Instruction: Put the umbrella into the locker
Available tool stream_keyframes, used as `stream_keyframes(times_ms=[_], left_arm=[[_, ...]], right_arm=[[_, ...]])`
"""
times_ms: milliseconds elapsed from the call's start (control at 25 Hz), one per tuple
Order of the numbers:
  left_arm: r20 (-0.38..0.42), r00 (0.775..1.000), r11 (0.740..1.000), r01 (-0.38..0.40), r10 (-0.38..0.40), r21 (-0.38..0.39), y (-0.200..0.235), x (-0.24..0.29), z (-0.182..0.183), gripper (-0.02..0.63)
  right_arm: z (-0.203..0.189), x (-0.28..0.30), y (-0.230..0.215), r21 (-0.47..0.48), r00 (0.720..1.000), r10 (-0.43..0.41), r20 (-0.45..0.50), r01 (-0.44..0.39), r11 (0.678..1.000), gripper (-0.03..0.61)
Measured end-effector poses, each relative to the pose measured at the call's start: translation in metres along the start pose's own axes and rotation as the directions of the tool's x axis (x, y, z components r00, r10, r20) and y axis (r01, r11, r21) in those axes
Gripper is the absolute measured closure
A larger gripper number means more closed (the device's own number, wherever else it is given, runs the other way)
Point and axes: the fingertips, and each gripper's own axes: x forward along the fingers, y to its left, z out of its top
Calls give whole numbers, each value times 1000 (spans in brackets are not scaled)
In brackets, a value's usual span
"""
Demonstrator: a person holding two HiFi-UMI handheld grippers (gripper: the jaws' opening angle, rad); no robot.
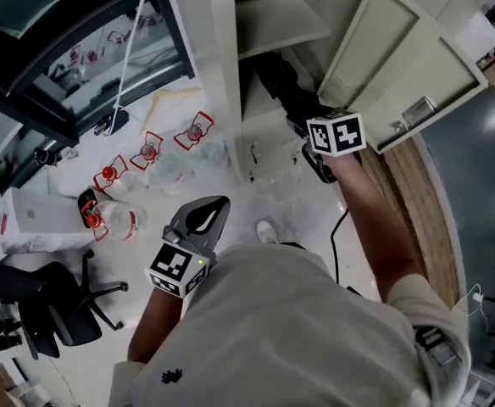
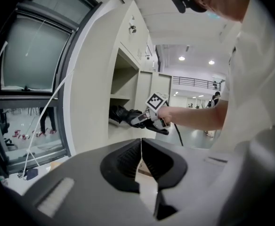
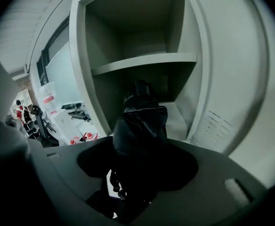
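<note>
A black folded umbrella (image 1: 281,87) is clamped in my right gripper (image 1: 311,125), tip first inside the open grey locker (image 1: 226,75). In the right gripper view the umbrella (image 3: 140,126) fills the gap between the jaws of the right gripper (image 3: 137,168) and points under the shelf (image 3: 147,62) into the lower compartment. The left gripper view shows the umbrella (image 2: 123,114) partly past the locker's (image 2: 93,102) front edge, with the right gripper (image 2: 149,119) behind it. My left gripper (image 1: 203,210) hangs low by my body, its jaws closed together with nothing in them (image 2: 141,159).
The locker door (image 1: 400,66) stands swung open to the right. Several red-topped items (image 1: 150,151) lie on the floor left of the locker. A black office chair (image 1: 52,303) stands at the lower left. A black cable (image 1: 339,227) runs along the floor.
</note>
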Motion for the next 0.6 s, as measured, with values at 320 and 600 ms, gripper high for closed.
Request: stream_keyframes(times_ms=[320, 600], left_arm=[[14, 988, 987, -154, 155, -36, 28, 10, 4, 555], [10, 972, 970, -234, 236, -65, 48, 11, 3, 555]], right_arm=[[43, 74, -22, -82, 999, 13, -31, -15, 997, 334], [65, 125, -24, -148, 999, 4, -52, -12, 989, 334]])
